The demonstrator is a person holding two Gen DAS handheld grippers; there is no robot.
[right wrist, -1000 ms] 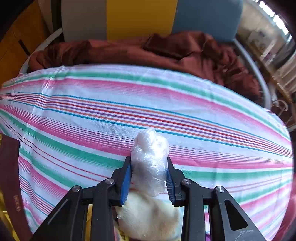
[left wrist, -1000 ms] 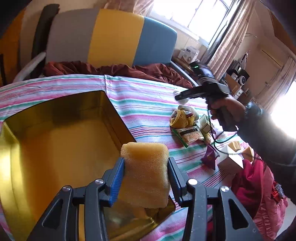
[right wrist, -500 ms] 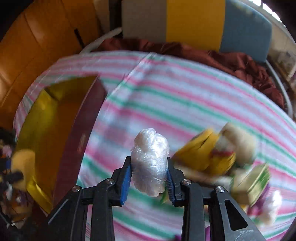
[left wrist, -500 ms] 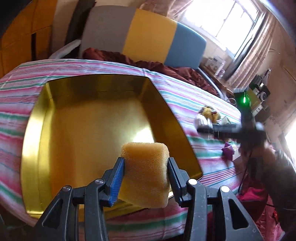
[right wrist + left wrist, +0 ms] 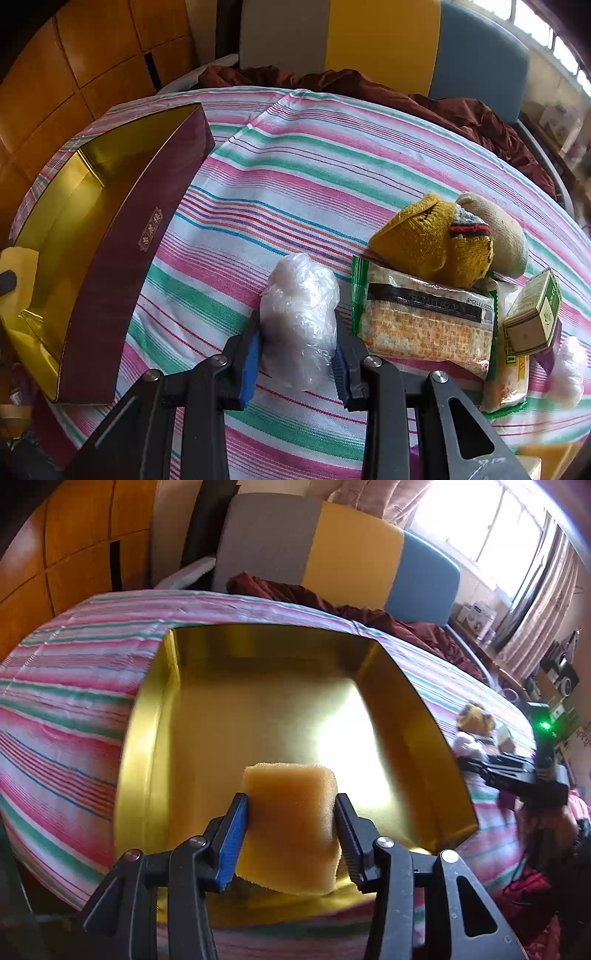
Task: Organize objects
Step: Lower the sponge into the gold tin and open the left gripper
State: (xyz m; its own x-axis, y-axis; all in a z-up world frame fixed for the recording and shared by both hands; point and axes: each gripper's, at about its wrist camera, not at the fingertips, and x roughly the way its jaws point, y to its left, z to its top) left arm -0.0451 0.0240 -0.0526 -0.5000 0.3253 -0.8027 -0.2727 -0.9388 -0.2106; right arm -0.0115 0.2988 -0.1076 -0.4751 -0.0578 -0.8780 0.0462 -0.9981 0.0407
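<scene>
Evidently mid-sorting: the left gripper (image 5: 291,834), clamping a sponge (image 5: 291,823), hung over the gold box (image 5: 147,709), awaiting release; beside that box, the right gripper (image 5: 297,345) pinched a plastic-wrapped bundle (image 5: 299,317).

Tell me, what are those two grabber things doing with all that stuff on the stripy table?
A person is tidying up. The left gripper holds a yellow sponge over the open gold box. The right gripper holds a crumpled plastic bag above the tablecloth, beside the snack packet and knitted socks waiting there.

Your box (image 5: 110,258) sits on the table's (image 5: 295,166) left side, well apart from the packets (image 5: 424,317) and socks (image 5: 436,240) clustered at right.
</scene>
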